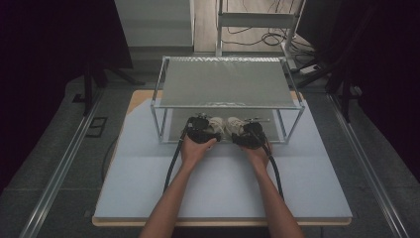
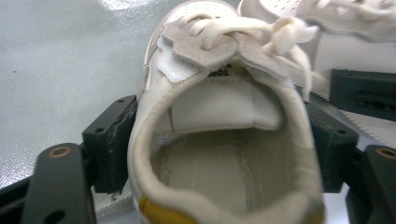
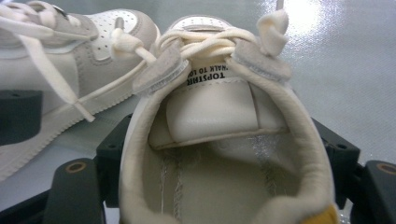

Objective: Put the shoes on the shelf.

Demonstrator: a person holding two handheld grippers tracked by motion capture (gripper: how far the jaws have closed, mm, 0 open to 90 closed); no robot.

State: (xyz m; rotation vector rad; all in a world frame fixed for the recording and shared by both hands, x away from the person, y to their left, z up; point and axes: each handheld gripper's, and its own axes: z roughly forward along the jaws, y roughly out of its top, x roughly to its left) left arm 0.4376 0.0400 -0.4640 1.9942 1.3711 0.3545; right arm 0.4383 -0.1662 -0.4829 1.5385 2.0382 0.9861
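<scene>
both white sneakers sit side by side on the lower shelf of the metal rack [image 1: 163, 99], toes pointing away from the person; the left gripper [image 1: 199, 132] has its jaws wide around the heel of the left sneaker [image 2: 224, 140], the right gripper [image 1: 250, 134] likewise straddles the right sneaker [image 3: 219, 140]; whether the pads press i cannot tell; each long axis runs straight out from its jaws.

Two cream-white lace-up sneakers stand upright side by side on the silvery lower shelf of a metal rack, toes pointing far, heels near: the left shoe [image 1: 216, 127] and the right shoe [image 1: 234, 126] sit just beside each other, each with perforated toe, grey suede eyelet tabs, tied laces and a yellow heel patch
</scene>
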